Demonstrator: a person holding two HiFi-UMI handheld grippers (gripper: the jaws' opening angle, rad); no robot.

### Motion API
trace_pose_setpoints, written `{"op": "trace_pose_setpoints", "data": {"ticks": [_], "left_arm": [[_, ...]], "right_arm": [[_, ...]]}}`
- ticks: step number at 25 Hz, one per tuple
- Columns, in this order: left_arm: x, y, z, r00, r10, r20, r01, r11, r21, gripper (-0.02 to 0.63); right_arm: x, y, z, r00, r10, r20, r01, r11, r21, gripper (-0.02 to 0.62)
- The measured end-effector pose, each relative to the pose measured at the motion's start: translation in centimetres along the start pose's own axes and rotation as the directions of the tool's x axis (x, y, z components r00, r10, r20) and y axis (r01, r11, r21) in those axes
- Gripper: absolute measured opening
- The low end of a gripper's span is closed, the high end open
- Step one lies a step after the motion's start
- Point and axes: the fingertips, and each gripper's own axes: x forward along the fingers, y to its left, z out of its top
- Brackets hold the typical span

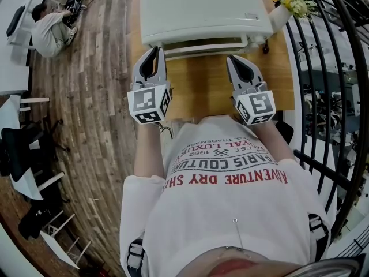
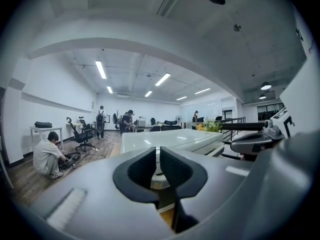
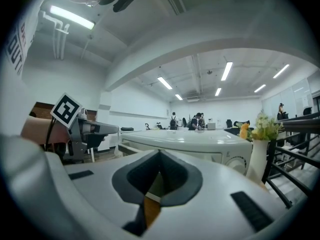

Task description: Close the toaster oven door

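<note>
The left gripper (image 1: pixel 157 51) hangs over the worktop's (image 1: pixel 202 88) left edge, its marker cube toward the person and its tips at the left end of the toaster oven door (image 1: pixel 202 46). In the left gripper view its fingers (image 2: pixel 175 166) are clenched to a thin upright slit. Pale oven surface shows through the slit, and I cannot tell whether the pads nip the door's edge.

The right gripper (image 1: pixel 232 58) hangs over the right half of the worktop, just short of the door's right end and apart from it. Its fingers (image 3: pixel 175 176) are clenched tip to tip, with nothing between them.

The white toaster oven (image 1: pixel 204 7) stands along the worktop's far edge and fills most of its width. The door faces the person, showing from above as a narrow pale strip jutting out beneath the oven's top; how far it stands ajar is unclear.

At the far right corner, just beside the oven, stands a white vase of flowers (image 1: pixel 291 2). Beyond the worktop's left edge, a person (image 1: pixel 51 30) sits on the wooden floor (image 1: pixel 98 97).
</note>
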Motion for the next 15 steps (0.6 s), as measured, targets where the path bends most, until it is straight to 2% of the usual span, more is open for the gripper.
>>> {"op": "trace_pose_setpoints", "data": {"ticks": [7,15], "left_arm": [[-2.7,-1.0,0.4,1.000,-0.021,0.007,0.021,1.000,0.002,0.012],[-5.4,-4.1,0.6,0.996,-0.087,0.012,0.086,0.991,0.107,0.012]], "right_arm": [[-1.4,1.1,0.4,1.000,0.013,0.021,-0.012,1.000,-0.014,-0.014],[-3.3,1.9,1.2,0.997,0.028,0.066,-0.027,0.999,-0.016,-0.014]]}}
